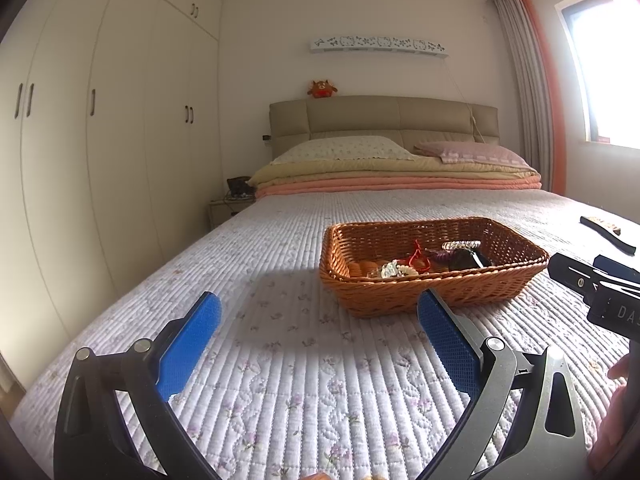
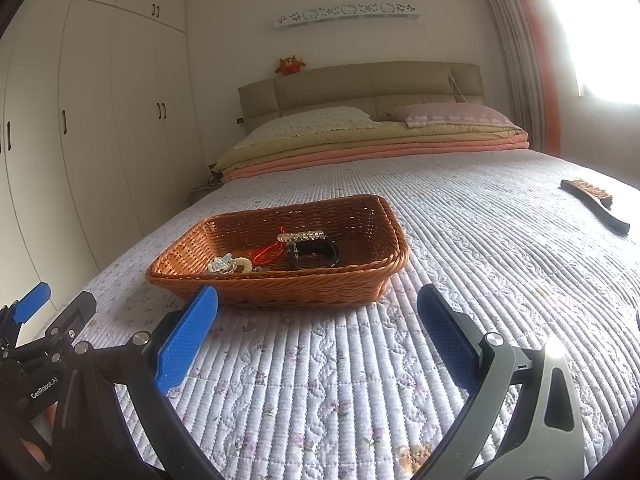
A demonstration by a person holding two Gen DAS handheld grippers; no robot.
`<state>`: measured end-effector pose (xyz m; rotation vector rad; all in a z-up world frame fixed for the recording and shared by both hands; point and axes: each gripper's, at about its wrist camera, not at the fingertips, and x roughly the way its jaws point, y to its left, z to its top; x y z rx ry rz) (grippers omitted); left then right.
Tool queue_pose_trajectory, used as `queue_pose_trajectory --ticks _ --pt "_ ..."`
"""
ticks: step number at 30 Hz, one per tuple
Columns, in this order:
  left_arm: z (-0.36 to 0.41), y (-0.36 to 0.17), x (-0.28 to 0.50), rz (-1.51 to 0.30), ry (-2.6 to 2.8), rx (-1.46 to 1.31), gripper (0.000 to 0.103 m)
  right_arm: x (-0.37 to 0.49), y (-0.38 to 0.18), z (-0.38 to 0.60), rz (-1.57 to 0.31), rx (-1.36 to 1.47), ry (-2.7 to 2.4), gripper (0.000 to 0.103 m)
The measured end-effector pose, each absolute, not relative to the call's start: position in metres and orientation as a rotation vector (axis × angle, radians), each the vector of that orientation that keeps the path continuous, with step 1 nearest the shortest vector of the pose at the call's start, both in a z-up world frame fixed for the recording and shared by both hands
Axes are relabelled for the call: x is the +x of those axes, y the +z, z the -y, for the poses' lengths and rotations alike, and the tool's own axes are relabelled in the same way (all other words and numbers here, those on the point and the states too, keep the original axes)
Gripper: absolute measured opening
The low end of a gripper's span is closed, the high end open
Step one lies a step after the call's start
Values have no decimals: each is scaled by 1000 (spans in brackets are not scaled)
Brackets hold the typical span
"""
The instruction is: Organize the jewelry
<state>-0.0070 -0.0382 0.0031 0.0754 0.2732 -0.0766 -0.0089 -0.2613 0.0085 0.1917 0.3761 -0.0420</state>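
Observation:
A brown wicker basket (image 1: 420, 300) (image 2: 280, 292) rests on the quilted bed. Inside lie several pieces of jewelry: a clear bead bracelet (image 1: 461, 245) (image 2: 302, 235), a red cord (image 1: 419, 256) (image 2: 269, 254), a pale bead bracelet (image 1: 394, 270) (image 2: 230, 265) and a black band (image 2: 314, 254). My left gripper (image 1: 320, 338) hovers open over the quilt, short of the basket and to its left, with nothing between its blue pads. My right gripper (image 2: 316, 332) is open just in front of the basket, also holding nothing.
A dark-handled brush (image 2: 596, 206) (image 1: 608, 234) lies on the quilt (image 2: 480, 240) far right. Folded blankets and pillows (image 1: 396, 172) are stacked at the headboard. White wardrobes (image 1: 100, 140) line the left wall. A hand (image 1: 618, 400) shows at the right edge.

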Motion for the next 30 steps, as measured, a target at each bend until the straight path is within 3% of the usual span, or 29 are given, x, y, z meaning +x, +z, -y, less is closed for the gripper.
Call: queue_pose_trajectory --ticks 30 --pt "39 2 -6 -279 -79 81 96 -9 8 263 -381 200 -38 96"
